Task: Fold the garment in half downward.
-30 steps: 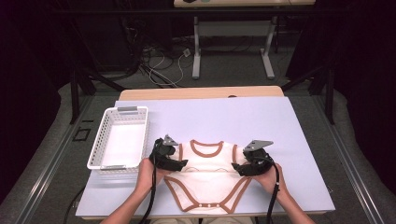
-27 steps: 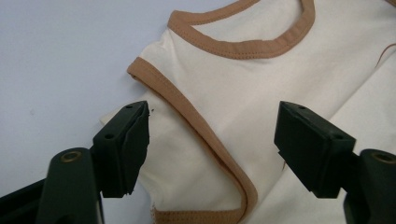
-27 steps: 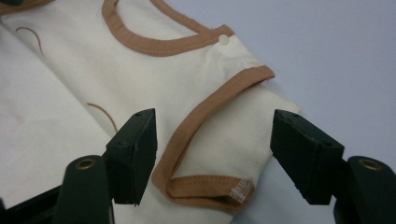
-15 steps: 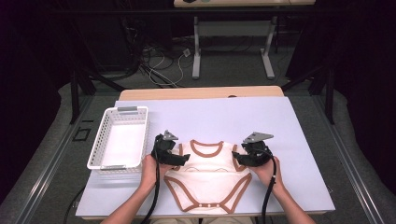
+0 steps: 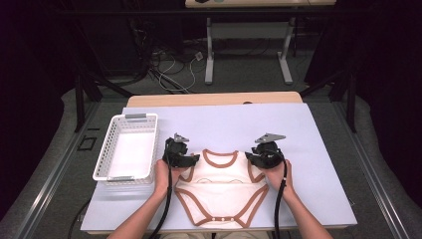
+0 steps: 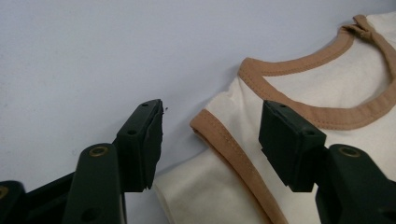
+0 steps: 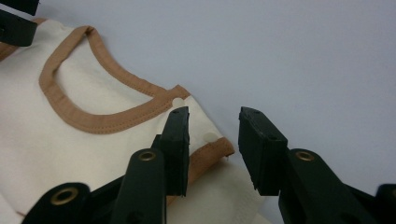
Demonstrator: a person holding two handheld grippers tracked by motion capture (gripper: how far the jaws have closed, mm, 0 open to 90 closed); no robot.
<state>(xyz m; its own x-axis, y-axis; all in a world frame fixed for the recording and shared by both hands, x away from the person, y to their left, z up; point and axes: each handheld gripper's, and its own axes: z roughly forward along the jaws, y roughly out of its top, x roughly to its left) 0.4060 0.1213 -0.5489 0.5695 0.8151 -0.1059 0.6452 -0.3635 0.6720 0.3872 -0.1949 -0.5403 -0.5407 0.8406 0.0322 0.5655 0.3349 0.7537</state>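
A lab or studio: dark curtains ring the pale table [image 5: 308, 129], loose cables [image 5: 169, 69] sprawl across grey carpet at upper centre, metal desk legs [image 5: 210, 55] behind.

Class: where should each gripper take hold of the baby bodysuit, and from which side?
Grip the baby bodysuit at its shoulder corners, each gripper coming from its own outer side: left gripper, right gripper. The brown-trimmed sleeve edges there lie flat and exposed, probably easiest to pinch.

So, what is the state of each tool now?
Left tool: open, closing around the bodysuit shoulder.
Right tool: open, closing around the other shoulder.
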